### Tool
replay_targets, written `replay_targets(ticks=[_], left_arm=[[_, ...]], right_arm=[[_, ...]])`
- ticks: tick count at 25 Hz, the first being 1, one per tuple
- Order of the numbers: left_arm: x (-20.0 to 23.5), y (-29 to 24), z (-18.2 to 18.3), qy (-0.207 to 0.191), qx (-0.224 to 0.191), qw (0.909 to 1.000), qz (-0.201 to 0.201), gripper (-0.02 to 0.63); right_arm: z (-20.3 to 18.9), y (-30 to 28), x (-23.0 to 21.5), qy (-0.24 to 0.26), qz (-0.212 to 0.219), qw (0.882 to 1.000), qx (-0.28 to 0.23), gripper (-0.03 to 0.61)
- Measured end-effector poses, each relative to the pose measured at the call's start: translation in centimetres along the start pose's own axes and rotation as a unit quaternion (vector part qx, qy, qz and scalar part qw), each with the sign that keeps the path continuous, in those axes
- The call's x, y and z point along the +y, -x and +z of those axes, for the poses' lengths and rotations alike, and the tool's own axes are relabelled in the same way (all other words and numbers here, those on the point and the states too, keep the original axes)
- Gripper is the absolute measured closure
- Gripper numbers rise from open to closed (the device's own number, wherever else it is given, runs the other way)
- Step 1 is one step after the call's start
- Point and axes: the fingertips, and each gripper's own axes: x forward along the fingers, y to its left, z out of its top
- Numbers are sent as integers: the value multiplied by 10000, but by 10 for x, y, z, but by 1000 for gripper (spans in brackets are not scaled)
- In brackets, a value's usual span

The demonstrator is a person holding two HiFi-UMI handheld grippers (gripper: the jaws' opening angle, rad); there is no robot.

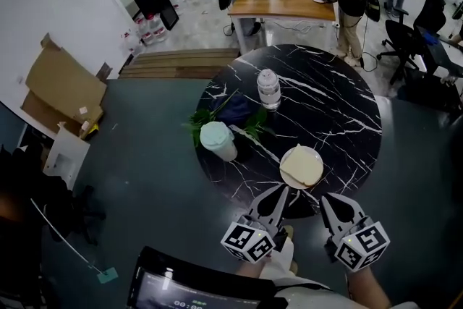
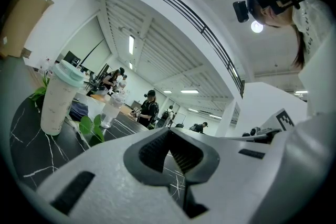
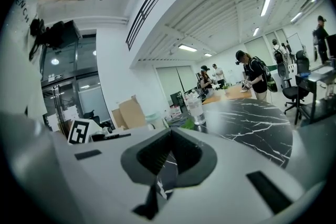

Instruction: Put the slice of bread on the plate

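A pale slice of bread (image 1: pixel 302 166) lies flat on a small white plate (image 1: pixel 284 171) at the near edge of the round black marble table (image 1: pixel 340 112). My left gripper (image 1: pixel 281 190) (image 2: pixel 169 131) hovers just short of the plate's near left side. It is shut with nothing between its pads. My right gripper (image 1: pixel 327 199) (image 3: pixel 170 131) is a little to the right of the plate at the table's rim, also shut and empty. Neither gripper view shows the bread or the plate.
A cup with a mint lid (image 1: pixel 217 140) (image 2: pixel 60 97) stands left of the plate, beside green leaves (image 1: pixel 253 125). A clear water bottle (image 1: pixel 268 88) (image 3: pixel 195 107) stands mid-table. Beyond are a wooden table (image 1: pixel 289 0), several people, office chairs and cardboard (image 1: pixel 61 87).
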Motion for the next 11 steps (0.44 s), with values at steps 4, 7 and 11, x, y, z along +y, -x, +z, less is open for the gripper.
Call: replay_targets(ticks=[4,7,11], left_arm=[[1,3,3,-6,-27,10000,42,606],[0,4,5,-15,-46,10000,59,606],[-1,9,3,10,-31,10000,71,606]], right_arm=[[0,0,1,-42,5,10000,19,569],[0,0,3,48,0,10000,52,570],[-1,1,7,77,25,10000,56,570]])
